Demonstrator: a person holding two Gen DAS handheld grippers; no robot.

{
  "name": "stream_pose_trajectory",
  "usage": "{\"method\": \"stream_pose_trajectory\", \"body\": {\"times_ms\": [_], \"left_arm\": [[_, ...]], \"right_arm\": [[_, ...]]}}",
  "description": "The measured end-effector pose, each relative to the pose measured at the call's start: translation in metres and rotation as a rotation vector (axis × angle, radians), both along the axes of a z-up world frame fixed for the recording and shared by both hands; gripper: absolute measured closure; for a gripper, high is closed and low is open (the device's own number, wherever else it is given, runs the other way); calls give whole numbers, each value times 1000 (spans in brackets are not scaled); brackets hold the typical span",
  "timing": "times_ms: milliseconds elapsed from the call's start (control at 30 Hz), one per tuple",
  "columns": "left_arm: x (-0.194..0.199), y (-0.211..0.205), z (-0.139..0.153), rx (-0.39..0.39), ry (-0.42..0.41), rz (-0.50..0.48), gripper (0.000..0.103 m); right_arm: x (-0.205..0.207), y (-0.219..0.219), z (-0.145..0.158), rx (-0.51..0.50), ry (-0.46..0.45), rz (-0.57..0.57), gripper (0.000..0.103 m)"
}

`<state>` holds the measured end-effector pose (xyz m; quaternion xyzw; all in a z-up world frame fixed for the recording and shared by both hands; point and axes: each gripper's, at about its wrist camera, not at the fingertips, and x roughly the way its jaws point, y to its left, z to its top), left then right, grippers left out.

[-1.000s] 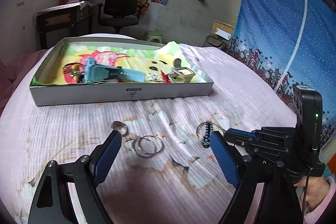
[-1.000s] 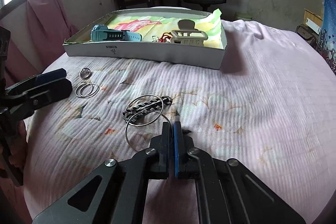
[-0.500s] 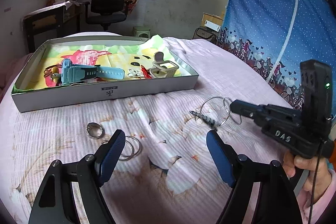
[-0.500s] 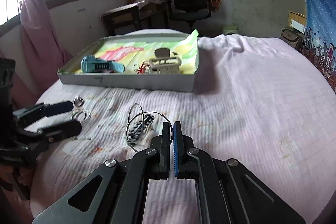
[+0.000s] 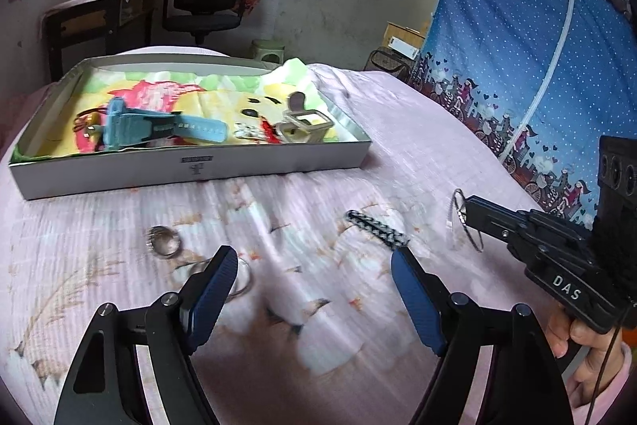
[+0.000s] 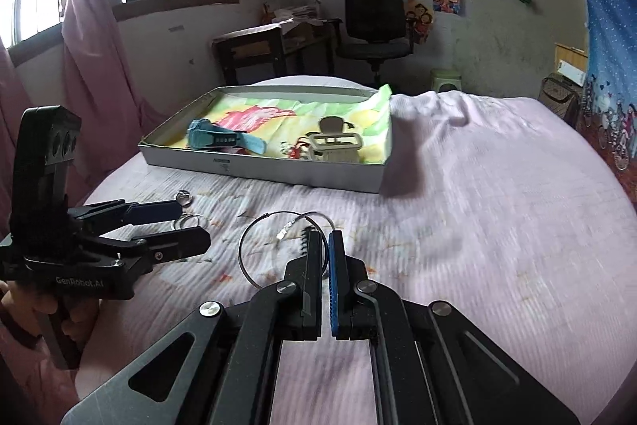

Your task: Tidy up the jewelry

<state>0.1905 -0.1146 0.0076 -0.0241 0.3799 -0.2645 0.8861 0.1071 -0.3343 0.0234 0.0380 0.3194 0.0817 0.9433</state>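
Right tool [image 6: 325,245] clenched on a thin wire bangle [image 6: 254,249], lifted for transfer into the box [image 6: 278,174]; left tool [image 5: 314,289] released.

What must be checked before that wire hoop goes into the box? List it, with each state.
1. Right tongs shut on the wire hoop: ok.
2. Hoop free of the black bracelet, which lies apart from it: ok.
3. Grip firm enough to carry: cannot tell, the pinch point is blurred.
4. Left tongs open and off to the side of the way to the box: ok.
5. Bare lining in the box for the hoop: ok.
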Motion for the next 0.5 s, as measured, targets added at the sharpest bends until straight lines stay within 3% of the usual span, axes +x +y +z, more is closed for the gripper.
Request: {"method": "stream_pose_trajectory", "body": {"times_ms": [500], "left_arm": [[26,-65,-12,60,146,-86,39]], "right_arm": [[11,-39,-9,25,40,-112,100]]}}
